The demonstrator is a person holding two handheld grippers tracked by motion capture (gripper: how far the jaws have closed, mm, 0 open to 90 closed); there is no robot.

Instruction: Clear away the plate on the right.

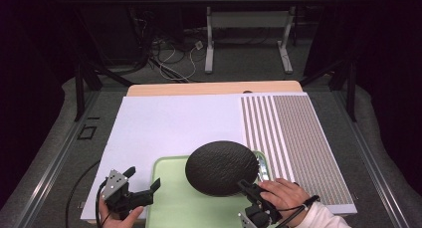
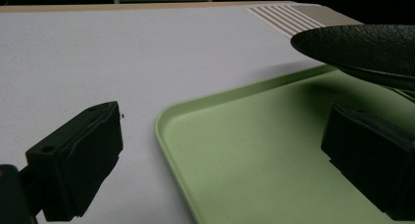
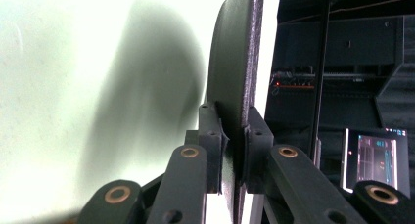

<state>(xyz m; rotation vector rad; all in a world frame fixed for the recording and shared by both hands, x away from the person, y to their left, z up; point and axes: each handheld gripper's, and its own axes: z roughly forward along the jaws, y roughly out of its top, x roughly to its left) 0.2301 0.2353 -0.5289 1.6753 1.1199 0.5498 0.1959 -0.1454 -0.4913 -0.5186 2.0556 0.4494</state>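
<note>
Altogether: one black plate (image 1: 222,167), one green tray (image 1: 174,198), two hand-held grippers.

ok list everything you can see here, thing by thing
plate: 1, black, textured, round, held by its near rim above the tray, lifted clear of it in the left gripper view
tray: 1, light green, near edge of the table, below the plate
board: 1, white, covers most of the table
striped and dotted panel: 1, tan and white, right part of the board
table: 1, light wood edge showing behind the board
second table: 1, grey legs, far background
cables: several, on the floor behind the table
left gripper: 1, black, jaws open at the tray's left corner
right gripper: 1, black, jaws shut on the plate
hands: 2, one on each gripper
</note>
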